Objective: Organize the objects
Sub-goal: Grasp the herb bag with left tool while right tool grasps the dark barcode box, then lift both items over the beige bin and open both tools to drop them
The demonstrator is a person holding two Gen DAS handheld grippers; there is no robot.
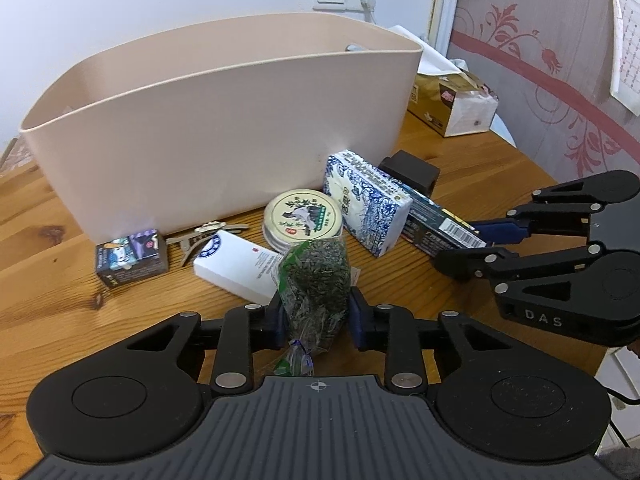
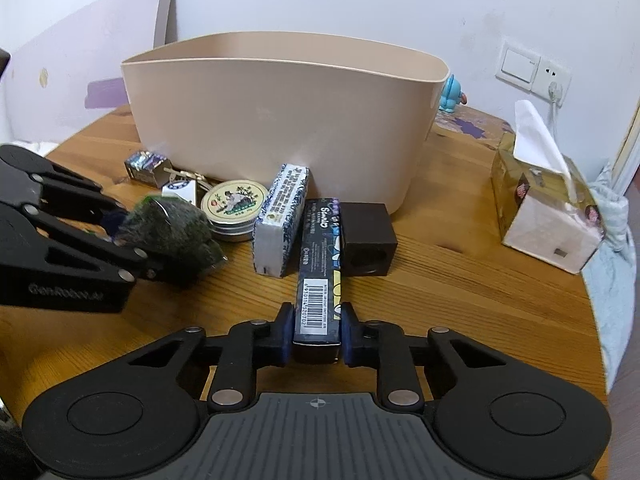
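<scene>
A clear bag of dried green tea leaves [image 1: 316, 280] sits between the blue pads of my left gripper [image 1: 316, 312], which is shut on it just above the wooden table [image 1: 60, 300]. From the right wrist view the same bag [image 2: 172, 228] shows at the left. My right gripper [image 2: 316, 332] is shut on the near end of a long dark box with a barcode [image 2: 320, 276], which lies flat on the table. The same dark box [image 1: 440, 224] shows in the left wrist view, with the right gripper [image 1: 480, 240] clamped on its end. A tall beige bin [image 2: 280, 120] stands behind the row of objects.
In front of the bin [image 1: 220, 128] lie a small dark card box [image 1: 130, 258], a metal clip [image 1: 200, 236], a white box [image 1: 236, 268], a round tin [image 1: 304, 218], a blue-and-white tissue pack [image 1: 368, 204] and a black cube [image 1: 412, 170]. A tissue box [image 2: 548, 208] stands at the right.
</scene>
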